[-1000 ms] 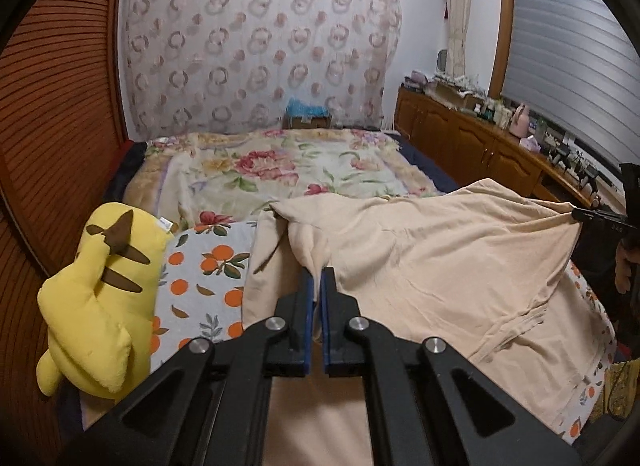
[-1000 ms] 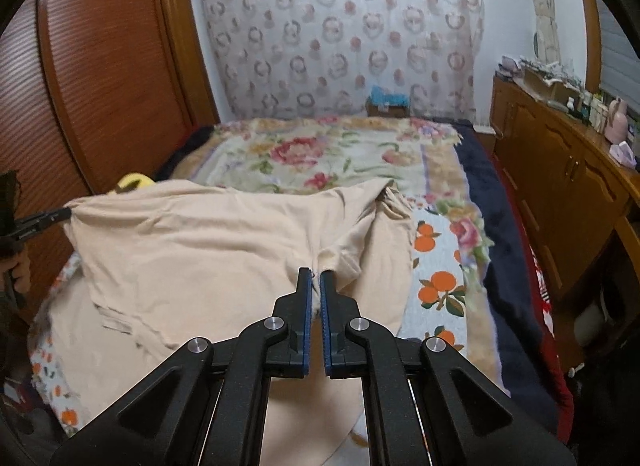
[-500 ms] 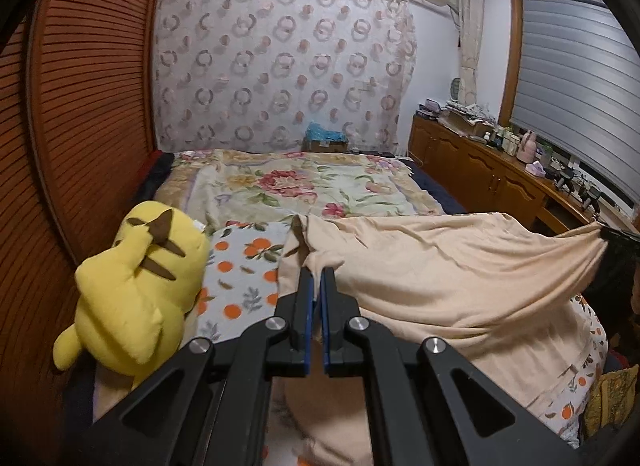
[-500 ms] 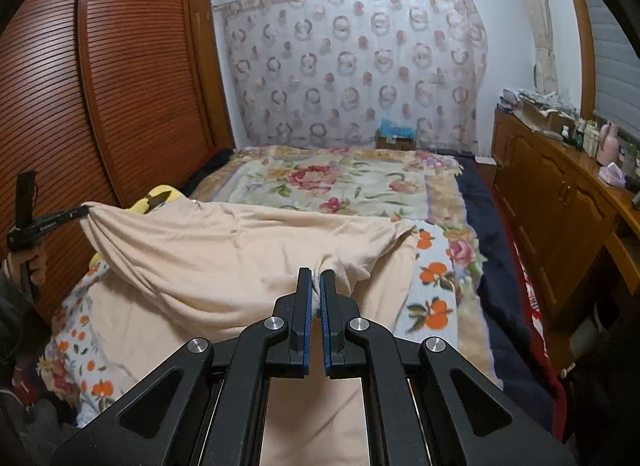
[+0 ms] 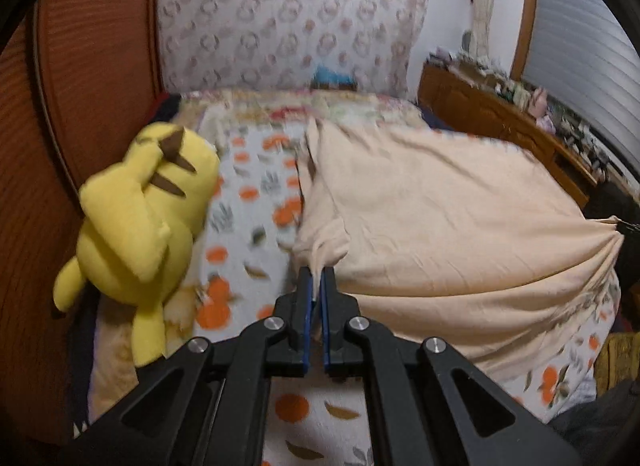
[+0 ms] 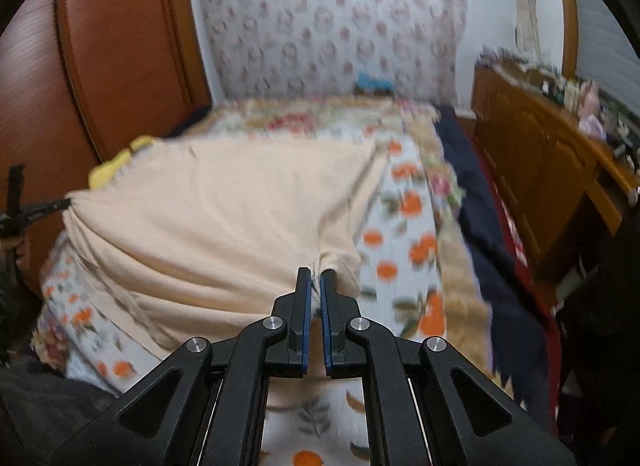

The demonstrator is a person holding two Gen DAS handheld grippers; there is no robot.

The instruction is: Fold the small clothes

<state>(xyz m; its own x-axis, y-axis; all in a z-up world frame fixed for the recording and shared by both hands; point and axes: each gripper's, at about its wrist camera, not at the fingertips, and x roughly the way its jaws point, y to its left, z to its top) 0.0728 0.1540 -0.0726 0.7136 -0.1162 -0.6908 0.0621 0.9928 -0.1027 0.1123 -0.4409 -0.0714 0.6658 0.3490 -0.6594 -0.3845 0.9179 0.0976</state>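
A peach-coloured garment (image 5: 440,217) hangs stretched above the bed between my two grippers. My left gripper (image 5: 315,272) is shut on its left corner, a bunched fold of cloth pinched between the blue pads. My right gripper (image 6: 316,274) is shut on the opposite corner; the same garment (image 6: 224,225) shows in the right wrist view. Each gripper appears at the far edge of the other's view, the right one (image 5: 628,225) and the left one (image 6: 36,209). The garment's lower edge sags toward the bed.
The bed carries an orange-print sheet (image 5: 248,209) and a floral quilt (image 6: 320,121). A yellow plush toy (image 5: 136,217) lies against the wooden wardrobe (image 5: 80,65) on the left. A wooden dresser (image 6: 540,153) with clutter runs along the right side.
Both grippers have pulled back toward the near end of the bed, drawing the garment with them. Both views are motion-blurred. The grips have not changed.
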